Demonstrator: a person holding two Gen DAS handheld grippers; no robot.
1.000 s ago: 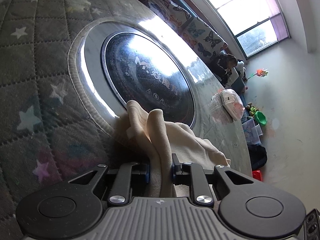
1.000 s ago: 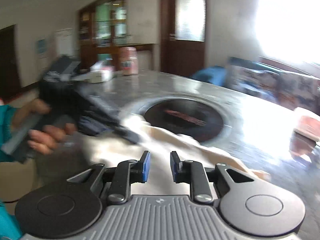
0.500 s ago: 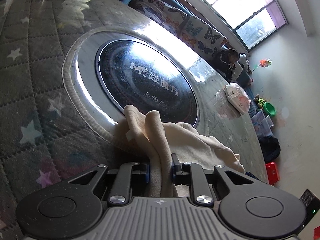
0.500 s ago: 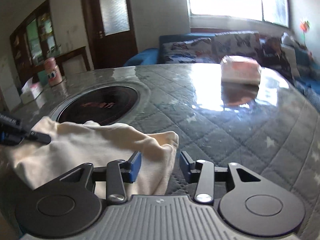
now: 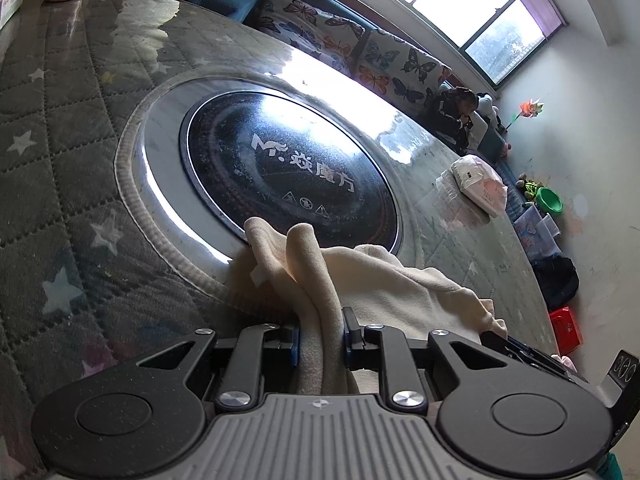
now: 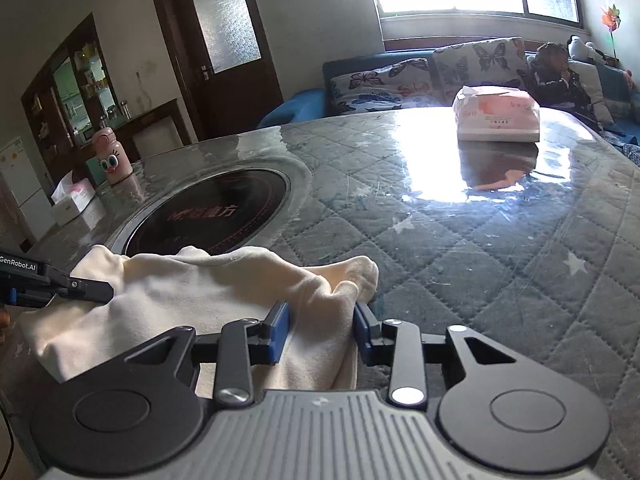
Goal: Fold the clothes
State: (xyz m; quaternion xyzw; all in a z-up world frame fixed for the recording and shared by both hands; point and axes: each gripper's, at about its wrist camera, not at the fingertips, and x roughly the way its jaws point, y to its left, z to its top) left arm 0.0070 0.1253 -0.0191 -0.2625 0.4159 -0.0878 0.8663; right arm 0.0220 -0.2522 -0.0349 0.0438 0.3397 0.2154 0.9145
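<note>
Table (image 6: 460, 248): round, covered by a grey quilted cloth with pale stars under a glossy sheet; strong window glare across the far side.

Cooktop (image 5: 292, 176): black round plate set into the table centre inside a metal ring, white lettering on the glass.

Garment (image 6: 192, 292): cream, soft, bunched on the near part of the table, far edge lapping onto the ring of the cooktop (one fold standing up in a ridge, seen from the left wrist camera (image 5: 304, 264)).

Tissue pack (image 6: 496, 114): pink and white, on the far side of the table, well apart from the garment.

Left gripper (image 5: 320, 340): narrow, pads clamped on a gathered fold at the garment's left end; also visible from the right wrist camera (image 6: 80, 286), tip pressed into the fabric.

Right gripper (image 6: 320, 330): jaws closing, the garment's right-hand corner lying between the blue pads (contact on both sides apparent).

Bottle (image 6: 112, 158): pink, cartoon eyes, at the table's far left edge.
</note>
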